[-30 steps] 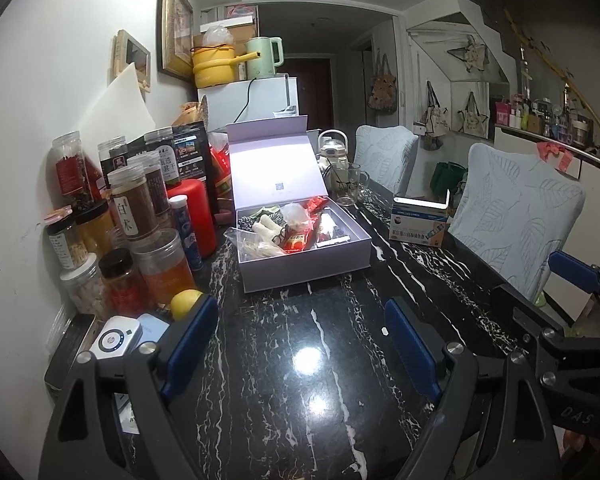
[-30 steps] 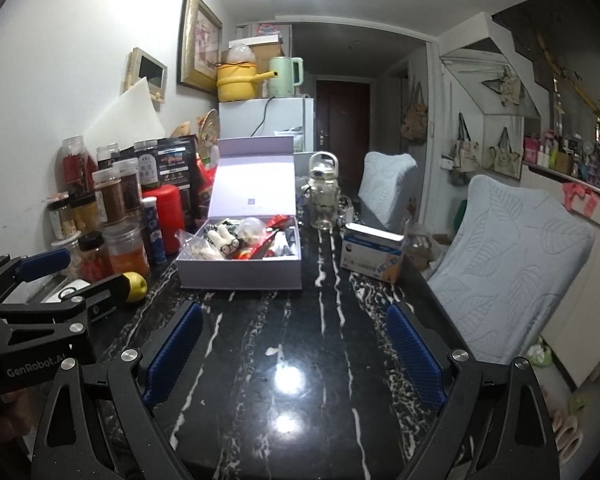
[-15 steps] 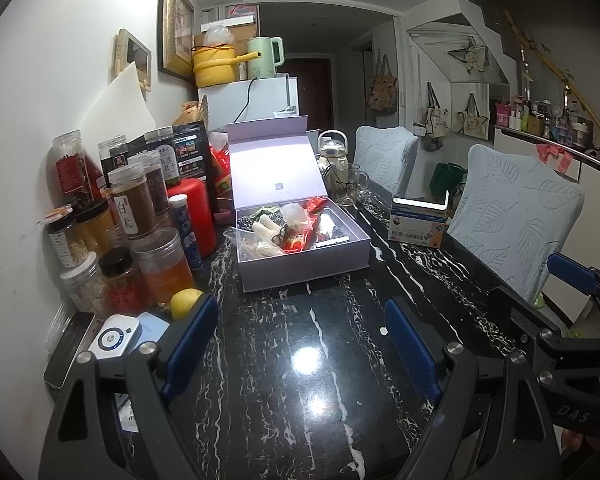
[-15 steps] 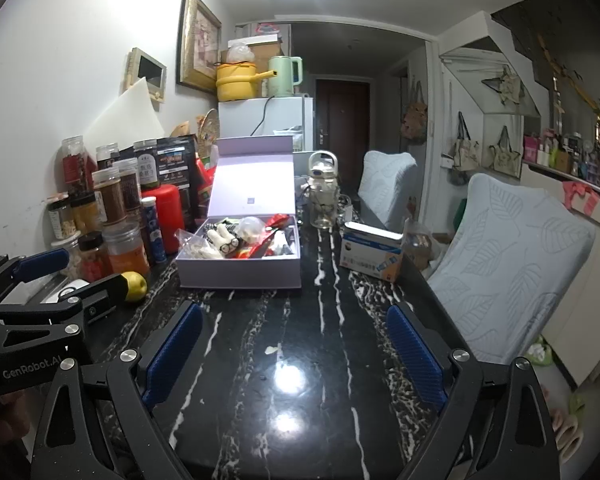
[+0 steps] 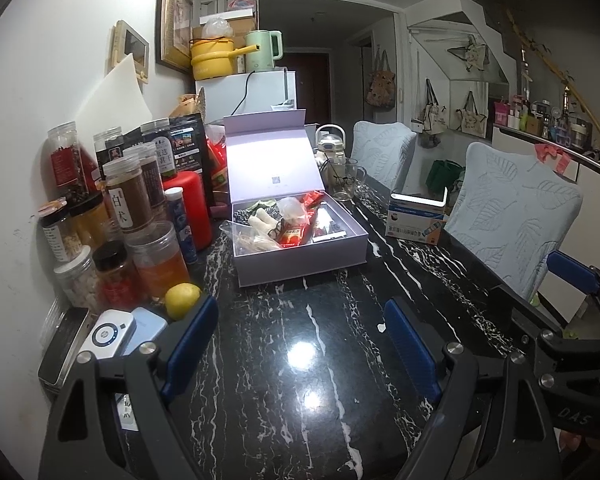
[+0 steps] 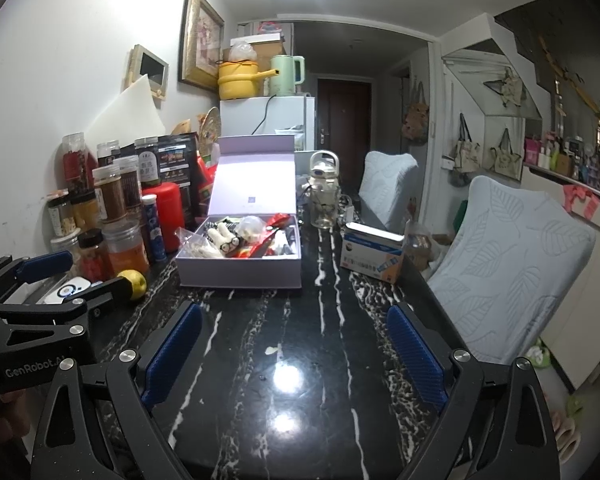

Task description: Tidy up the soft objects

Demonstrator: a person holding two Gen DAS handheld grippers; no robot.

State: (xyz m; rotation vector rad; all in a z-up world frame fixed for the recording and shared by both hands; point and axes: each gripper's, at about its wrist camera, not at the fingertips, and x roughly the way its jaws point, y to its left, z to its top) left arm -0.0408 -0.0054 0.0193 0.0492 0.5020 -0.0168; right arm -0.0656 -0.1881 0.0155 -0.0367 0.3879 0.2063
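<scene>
Hovering, left gripper (image 5: 300, 332): low over bare black marble desk (image 5: 300, 400), jaws set wide apart, nothing between the blue pads (image 5: 190, 344).
Right gripper (image 6: 296, 344): likewise above the desk, jaws spread wide, empty; seen also at the right edge of the left wrist view.
Lavender box (image 5: 300, 256): on the desk ahead of both grippers, well apart from them, lid propped upright at the back.
Soft objects (image 6: 224, 240): heaped inside the box, a white plush piece with black glasses, a crumpled clear bag (image 5: 290, 210), red packets beside them.
Jars (image 5: 128, 200): crowded along the wall left of the box, with a red canister (image 5: 190, 204) and a blue tube close by.
Lemon (image 5: 182, 294): on the desk just beside the jars, near the left gripper's left finger.
Small carton (image 6: 372, 252): blue and white, right of the box, near the desk edge.
Glass jug (image 6: 324, 200): behind the box's right corner.
Chairs (image 6: 512, 264): two, pale leaf-pattern covers, along the right side of the desk.
</scene>
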